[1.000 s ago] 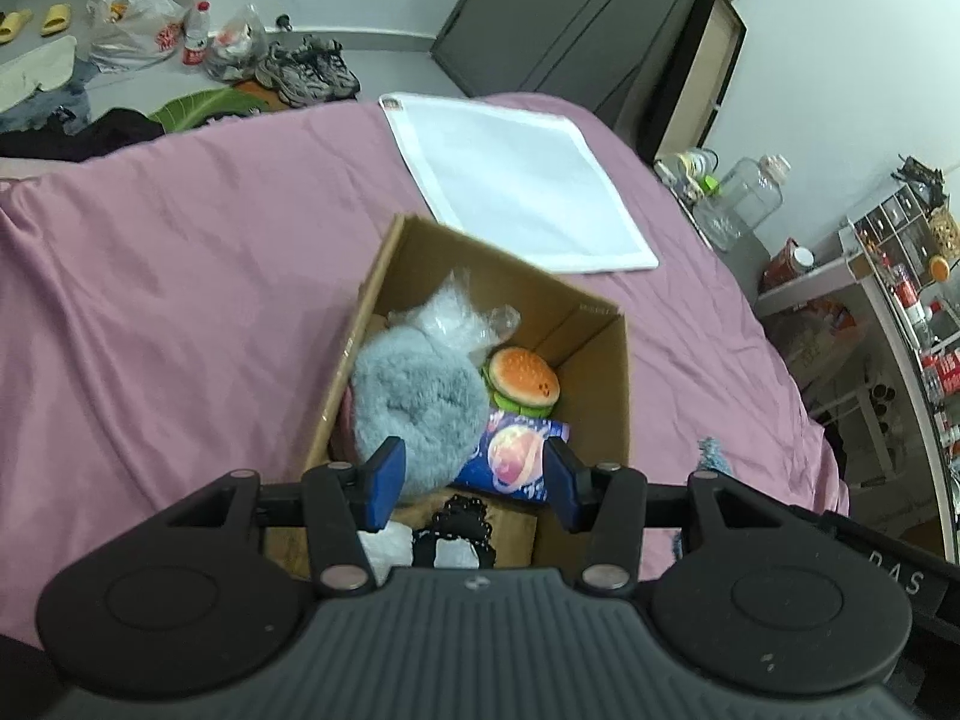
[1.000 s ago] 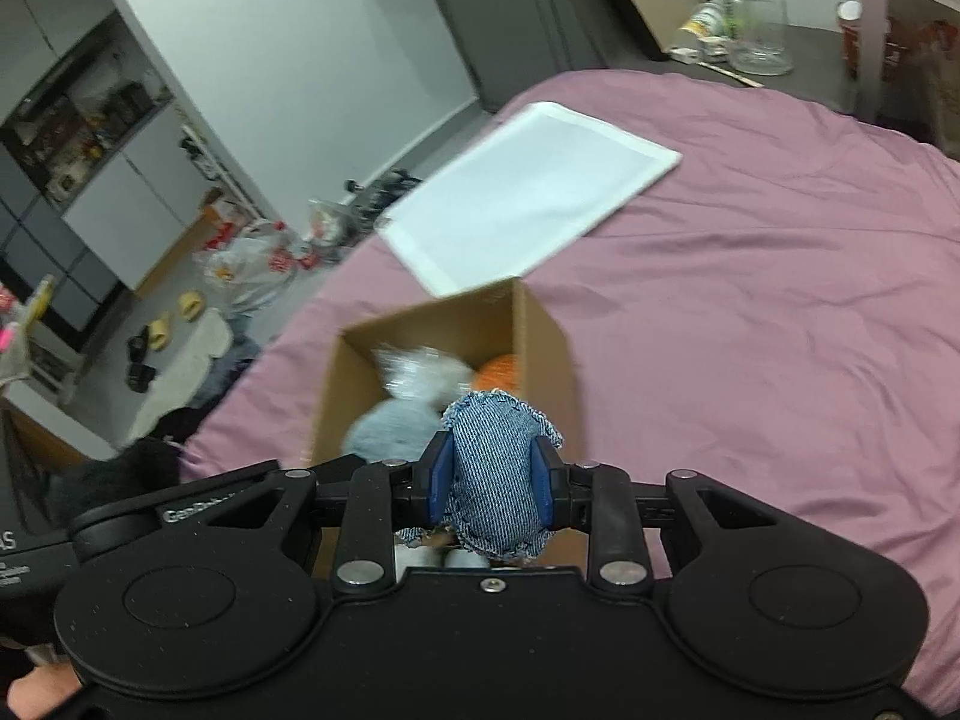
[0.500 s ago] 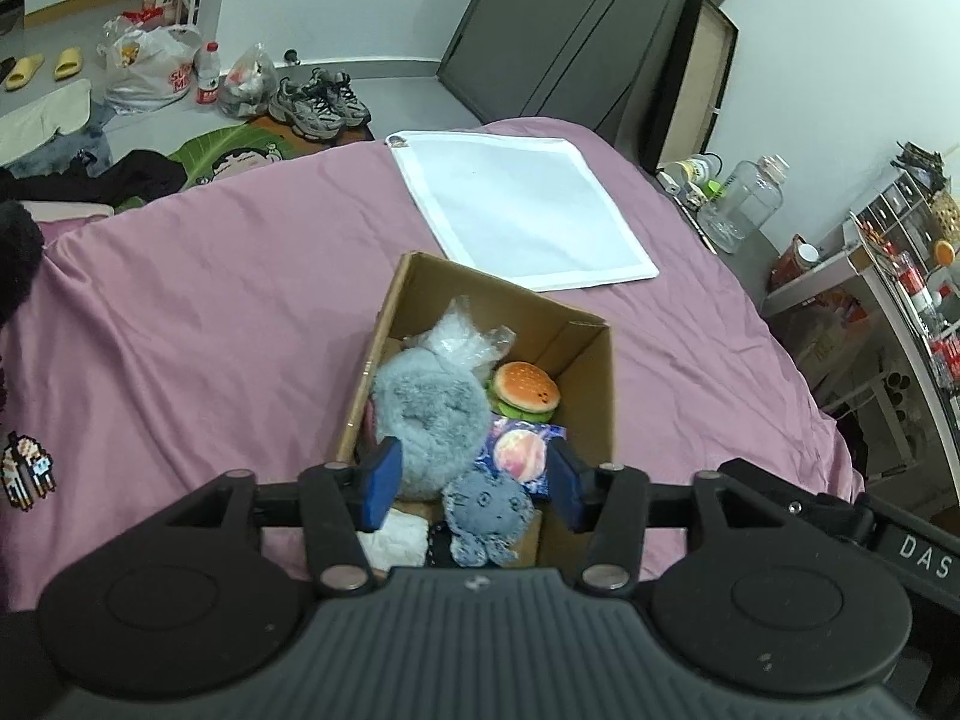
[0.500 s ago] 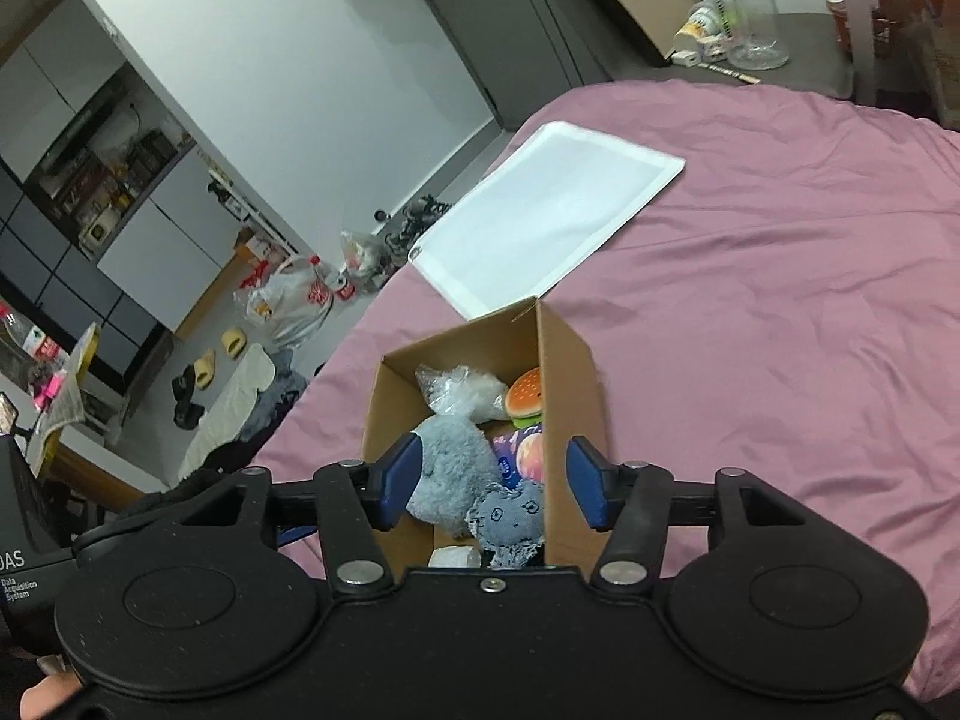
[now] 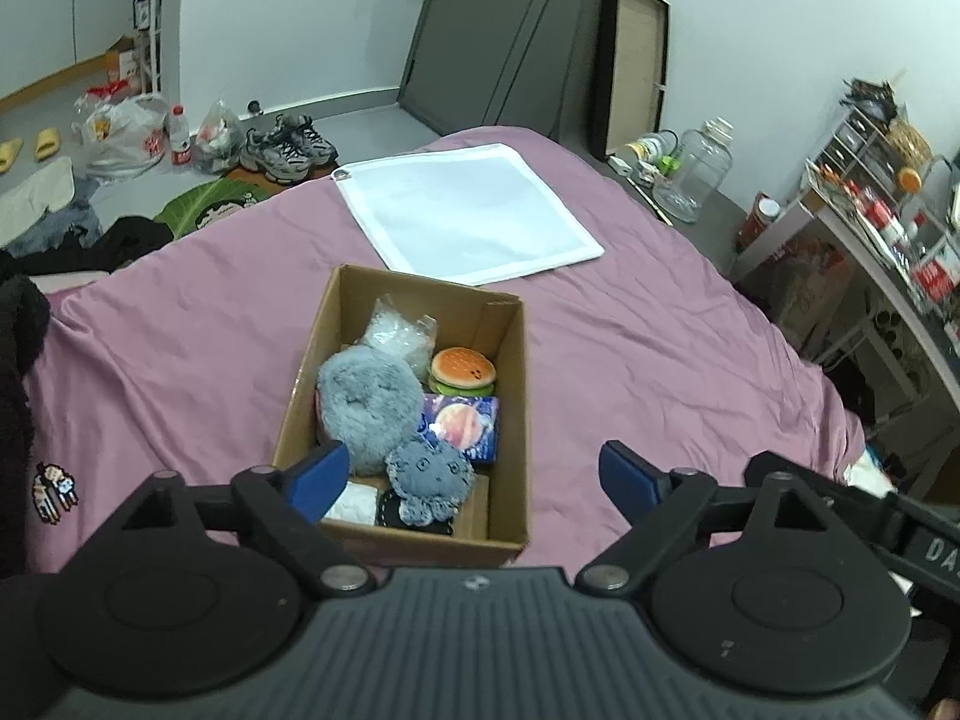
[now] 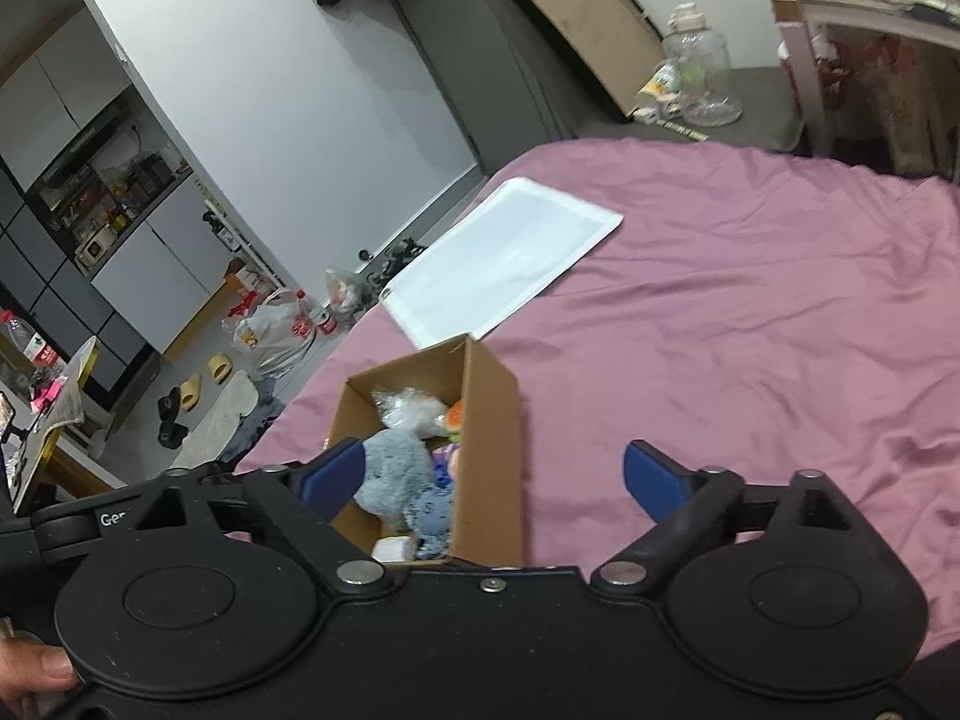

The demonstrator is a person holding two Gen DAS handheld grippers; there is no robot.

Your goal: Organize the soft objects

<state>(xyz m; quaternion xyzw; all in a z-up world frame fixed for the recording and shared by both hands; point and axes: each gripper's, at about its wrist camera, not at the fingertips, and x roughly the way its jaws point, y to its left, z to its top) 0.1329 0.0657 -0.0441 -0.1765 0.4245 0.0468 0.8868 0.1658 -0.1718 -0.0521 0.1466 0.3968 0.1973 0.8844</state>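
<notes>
Holding both claws above the cardboard box (image 5: 510,420), I had the left gripper (image 5: 474,474) spread wide and empty, and the right gripper (image 6: 492,474) likewise spread with nothing between its pads. The soft things lay packed inside: a grey fluffy plush (image 5: 367,399), a small grey octopus toy (image 5: 429,474) near the front wall, a burger toy (image 5: 463,369) and a crinkled plastic bag (image 5: 399,330). I judged the box was light on the soft purple bedspread (image 5: 660,360); a careless descent could clip its rim and tip it, or snag the octopus and drag it out.
</notes>
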